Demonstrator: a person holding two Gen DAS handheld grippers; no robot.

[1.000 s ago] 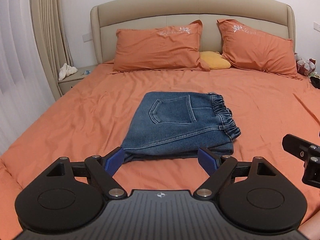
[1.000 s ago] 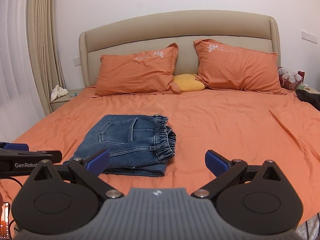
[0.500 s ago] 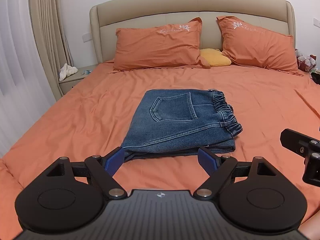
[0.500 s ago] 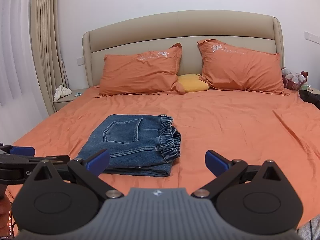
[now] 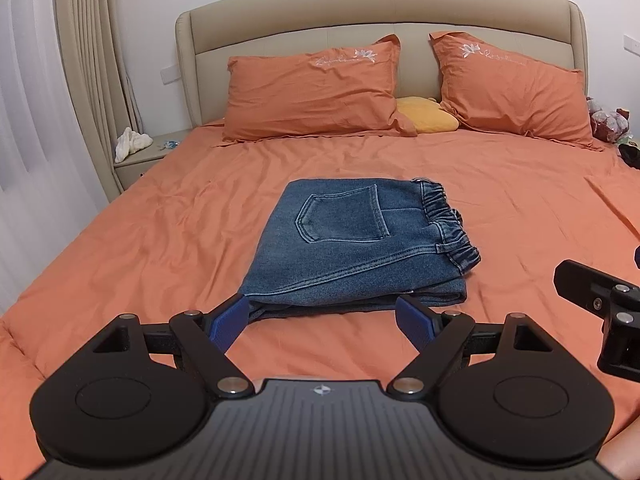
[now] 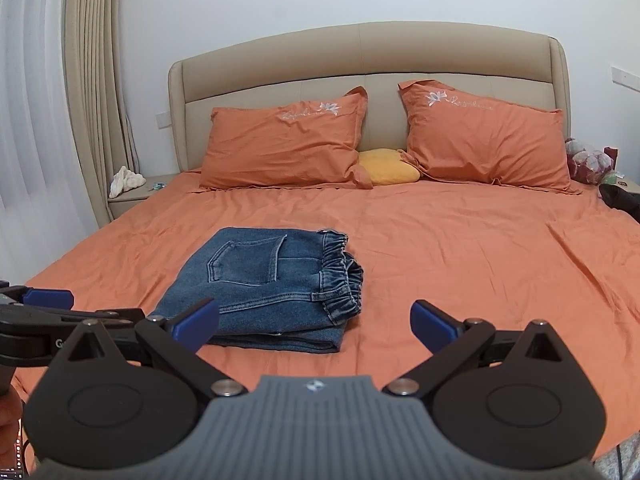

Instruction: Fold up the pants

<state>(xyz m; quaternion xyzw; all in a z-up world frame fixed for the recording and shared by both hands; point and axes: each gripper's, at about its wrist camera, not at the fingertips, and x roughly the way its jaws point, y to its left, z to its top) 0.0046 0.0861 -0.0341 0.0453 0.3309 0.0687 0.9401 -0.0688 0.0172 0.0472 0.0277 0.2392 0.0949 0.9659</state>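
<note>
Nearest the lens, the left gripper [image 5: 322,318] hangs with its blue-padded jaws spread wide and nothing between them, just short of the near folded edge of the blue denim pants [image 5: 360,248]; the right gripper [image 6: 316,322] is likewise released and empty, with the bundle ahead and to its left. The pants lie as a compact, layered rectangle on the orange bed sheet [image 5: 520,216], back pocket up and elastic waistband to the right. The folding looks finished, so the likely call is only to square a stray edge or draw back. Beyond stand two orange pillows [image 6: 288,144] against the beige padded headboard [image 6: 360,60]. The lower layers of the bundle are hidden, and the clutter at the right bedside is too small to identify.
</note>
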